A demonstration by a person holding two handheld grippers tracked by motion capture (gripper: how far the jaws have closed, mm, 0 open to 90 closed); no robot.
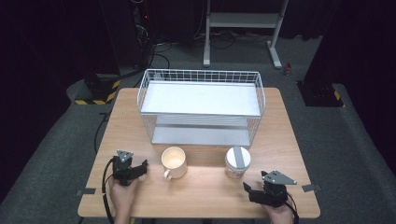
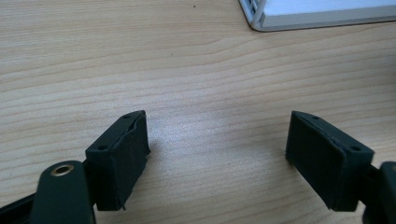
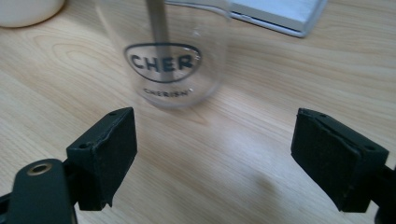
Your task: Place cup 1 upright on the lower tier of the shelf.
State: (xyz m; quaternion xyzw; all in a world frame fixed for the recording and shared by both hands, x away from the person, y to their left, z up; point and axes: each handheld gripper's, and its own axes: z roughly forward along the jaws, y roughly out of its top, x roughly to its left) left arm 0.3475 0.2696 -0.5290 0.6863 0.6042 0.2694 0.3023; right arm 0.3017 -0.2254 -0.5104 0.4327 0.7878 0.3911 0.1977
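A pale wooden counter (image 1: 205, 186) is carrying a wire rack (image 1: 201, 105), a cream mug (image 1: 173, 162) and a clear jar (image 3: 168, 51). The right tongs (image 3: 212, 154) are facing the jar, gaping empty; next, probably closing in. The left tongs (image 2: 217, 156) are idling open.

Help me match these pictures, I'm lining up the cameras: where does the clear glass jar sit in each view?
High view: the glass jar stands right of centre, before the wire shelf rack and right of the cream mug.
Left gripper view: no jar; a rack corner sits top right.
Right gripper view: jar top centre, beyond the open right gripper.
Shared landmark: the rack's base.
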